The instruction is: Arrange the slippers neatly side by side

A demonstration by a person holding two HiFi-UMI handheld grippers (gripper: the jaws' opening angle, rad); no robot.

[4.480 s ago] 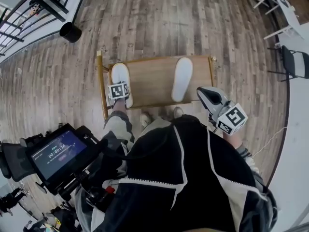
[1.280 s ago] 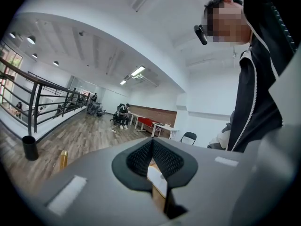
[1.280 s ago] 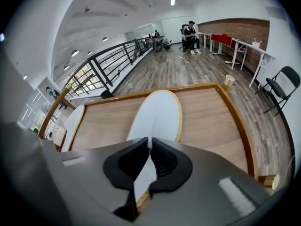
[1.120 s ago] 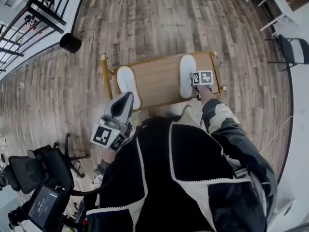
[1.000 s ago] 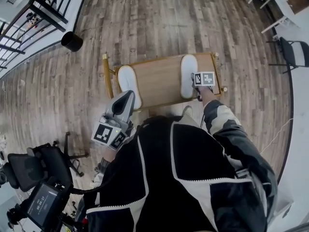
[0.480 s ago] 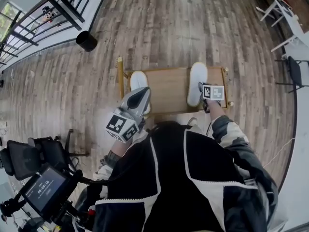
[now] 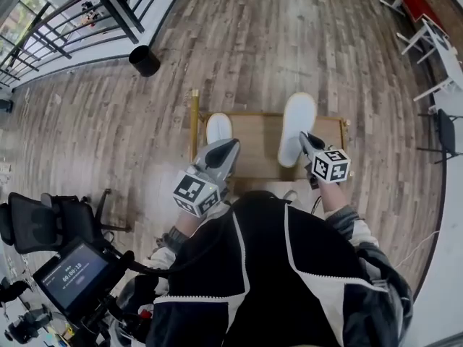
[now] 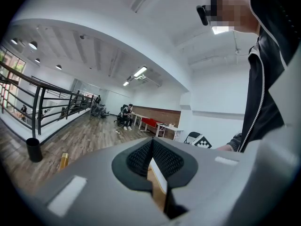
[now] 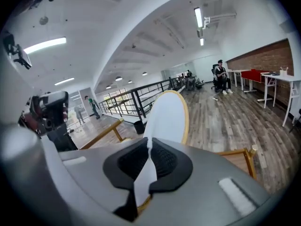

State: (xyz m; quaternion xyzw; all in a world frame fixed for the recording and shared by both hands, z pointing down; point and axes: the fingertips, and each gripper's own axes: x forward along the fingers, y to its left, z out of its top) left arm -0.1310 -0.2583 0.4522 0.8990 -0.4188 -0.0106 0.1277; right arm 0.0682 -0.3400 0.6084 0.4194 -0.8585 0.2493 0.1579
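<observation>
A low wooden table (image 7: 257,143) carries two white slippers. The left slipper (image 7: 218,127) lies flat near the table's left end. My right gripper (image 7: 307,142) is shut on the heel end of the right slipper (image 7: 298,120). In the right gripper view that slipper (image 9: 164,117) rises toe-up from between the jaws (image 9: 148,149), showing its white sole and tan rim. My left gripper (image 7: 223,150) hovers over the table's front edge just below the left slipper, apart from it. Its jaws (image 8: 151,147) are shut with nothing between them.
A black bin (image 7: 145,60) stands on the wood floor at the far left, by a black railing (image 7: 119,9). An office chair (image 7: 32,223) and a device with a screen (image 7: 76,273) are at my lower left. White tables and a folding chair (image 7: 447,132) are at the right.
The right slipper has been tipped up off the table in my right gripper. My left gripper has moved up to the table's front edge near the left slipper.
</observation>
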